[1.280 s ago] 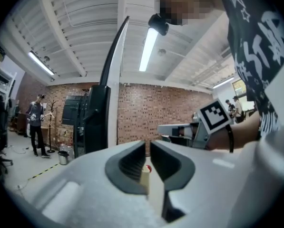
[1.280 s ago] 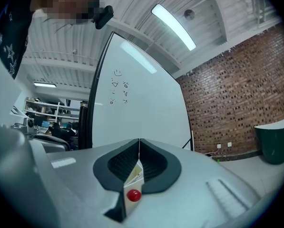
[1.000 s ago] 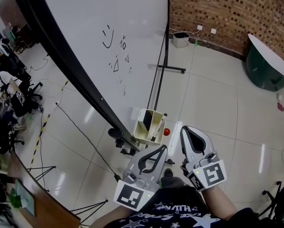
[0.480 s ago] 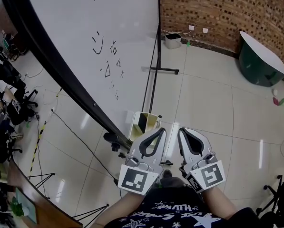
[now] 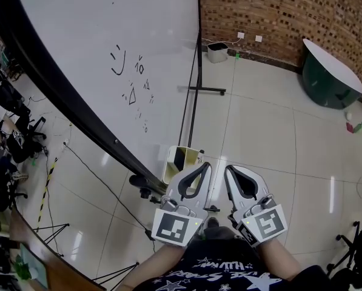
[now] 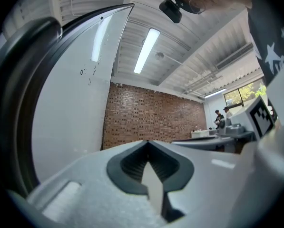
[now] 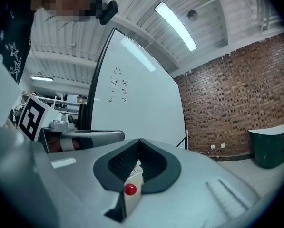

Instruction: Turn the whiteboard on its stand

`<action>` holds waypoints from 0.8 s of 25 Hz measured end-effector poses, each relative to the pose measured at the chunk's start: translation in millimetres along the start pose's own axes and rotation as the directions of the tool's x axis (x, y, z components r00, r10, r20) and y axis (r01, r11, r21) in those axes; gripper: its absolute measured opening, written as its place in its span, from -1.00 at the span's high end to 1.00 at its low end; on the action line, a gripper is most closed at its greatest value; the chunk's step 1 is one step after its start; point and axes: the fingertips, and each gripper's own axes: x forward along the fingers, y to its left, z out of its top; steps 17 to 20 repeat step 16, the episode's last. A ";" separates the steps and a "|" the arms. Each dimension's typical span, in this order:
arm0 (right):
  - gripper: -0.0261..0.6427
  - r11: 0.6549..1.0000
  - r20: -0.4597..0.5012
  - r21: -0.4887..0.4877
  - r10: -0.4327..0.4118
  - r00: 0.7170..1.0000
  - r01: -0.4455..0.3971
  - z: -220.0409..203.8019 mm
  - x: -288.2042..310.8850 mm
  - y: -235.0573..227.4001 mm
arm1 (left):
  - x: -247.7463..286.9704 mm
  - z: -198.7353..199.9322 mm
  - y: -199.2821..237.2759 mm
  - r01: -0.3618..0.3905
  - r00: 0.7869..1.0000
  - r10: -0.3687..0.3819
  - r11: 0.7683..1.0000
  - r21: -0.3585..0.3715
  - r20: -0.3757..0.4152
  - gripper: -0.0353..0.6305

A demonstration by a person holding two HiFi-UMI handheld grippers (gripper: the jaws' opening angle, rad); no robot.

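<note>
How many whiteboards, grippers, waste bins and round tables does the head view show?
whiteboard: 1
grippers: 2 (left gripper, right gripper)
waste bin: 1
round table: 1
Total: 5

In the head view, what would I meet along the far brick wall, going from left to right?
whiteboard → bin → sockets → table
</note>
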 end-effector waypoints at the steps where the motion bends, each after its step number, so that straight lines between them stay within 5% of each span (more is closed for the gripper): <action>1: 0.90 1.000 0.001 0.002 -0.002 1.000 0.002 -0.2 0.8 -0.8 | 0.5 -0.3 1.4 -0.003 1.000 0.003 1.000 -0.001 -0.001 0.88; 20: 0.90 1.000 -0.003 0.000 0.000 1.000 0.000 0.5 10.8 -4.4 | 8.9 1.2 5.2 0.007 1.000 -0.007 1.000 -0.003 0.002 0.88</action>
